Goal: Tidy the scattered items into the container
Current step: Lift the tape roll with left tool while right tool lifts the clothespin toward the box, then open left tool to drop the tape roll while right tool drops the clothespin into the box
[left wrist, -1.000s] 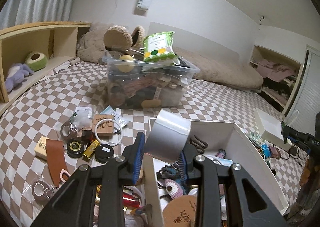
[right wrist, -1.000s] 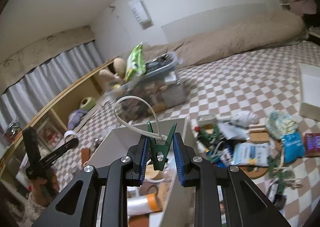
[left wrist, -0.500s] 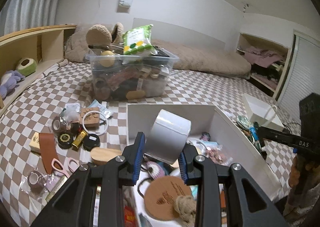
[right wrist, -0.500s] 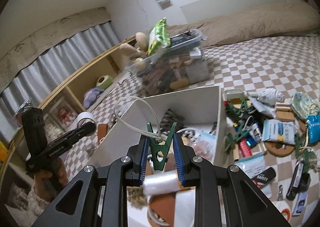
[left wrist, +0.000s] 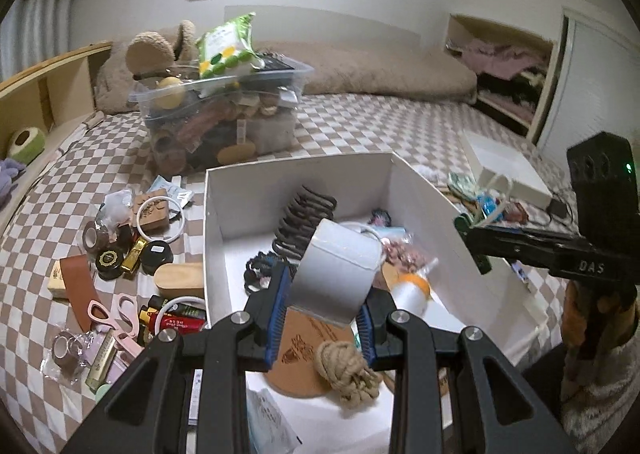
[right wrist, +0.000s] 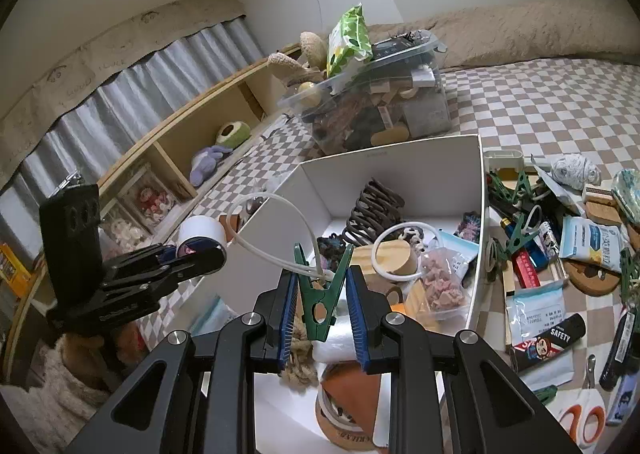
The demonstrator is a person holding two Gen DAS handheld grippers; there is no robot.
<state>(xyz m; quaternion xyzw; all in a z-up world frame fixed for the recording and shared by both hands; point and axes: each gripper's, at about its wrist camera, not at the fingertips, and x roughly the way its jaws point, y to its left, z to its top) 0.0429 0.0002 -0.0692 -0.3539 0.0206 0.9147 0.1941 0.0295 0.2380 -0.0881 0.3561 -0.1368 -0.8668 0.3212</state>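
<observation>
From my left wrist view, the roll of tape (left wrist: pixel 335 280) hides the box floor behind it, and I cannot read the print on the cork coaster (left wrist: pixel 308 350), partly covered by the rope knot (left wrist: pixel 347 372). On the right wrist view the orange-handled scissors (right wrist: pixel 580 424) are cut off at the lower right edge. The clear bin (right wrist: pixel 372 110) contents are too jumbled for me to tell apart.

My left gripper (left wrist: pixel 323 316) clamps a white tape roll (left wrist: pixel 336 274) over the white box (left wrist: pixel 296 178) — clutter lies inside.

white tape roll (left wrist: pixel 336 266) and green clip (right wrist: pixel 320 294) held above the cluttered white box (left wrist: pixel 296 182).
</observation>
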